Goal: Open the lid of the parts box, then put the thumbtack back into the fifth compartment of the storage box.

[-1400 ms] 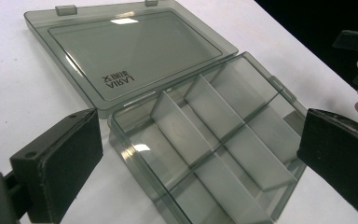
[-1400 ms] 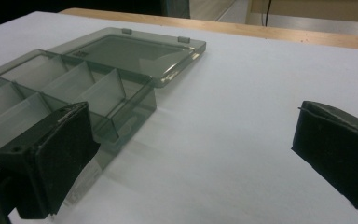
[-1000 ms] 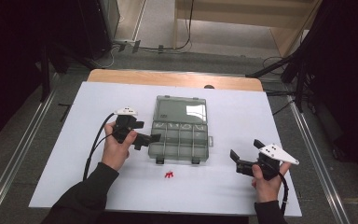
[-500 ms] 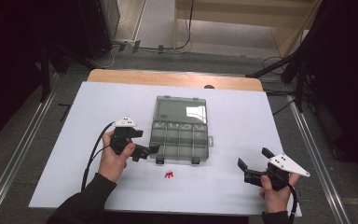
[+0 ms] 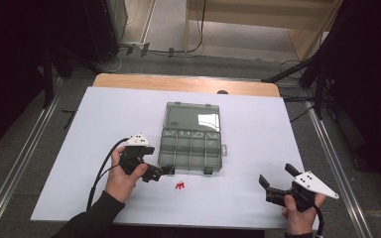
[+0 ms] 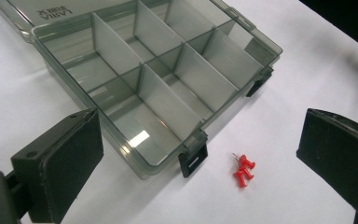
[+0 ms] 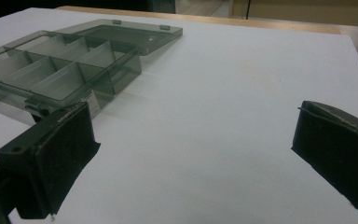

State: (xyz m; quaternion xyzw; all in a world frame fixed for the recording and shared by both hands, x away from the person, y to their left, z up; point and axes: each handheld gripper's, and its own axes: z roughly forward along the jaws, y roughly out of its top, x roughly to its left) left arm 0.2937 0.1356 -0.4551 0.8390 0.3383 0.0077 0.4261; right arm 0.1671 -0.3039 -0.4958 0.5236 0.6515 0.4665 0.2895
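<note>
A clear compartment box (image 5: 191, 148) lies open at the middle of the white table (image 5: 258, 119), its lid (image 5: 192, 116) folded back toward the far edge. A small cluster of red pushpins (image 5: 180, 186) rests on the table just off the box's near edge, close to a black latch (image 6: 193, 159). The left hand-held gripper (image 5: 162, 171), jaws spread and holding nothing, points at the pins beside the box's near left corner. The right hand-held gripper (image 5: 276, 182), also spread and holding nothing, hovers by the table's near right corner, well apart from the box.
</note>
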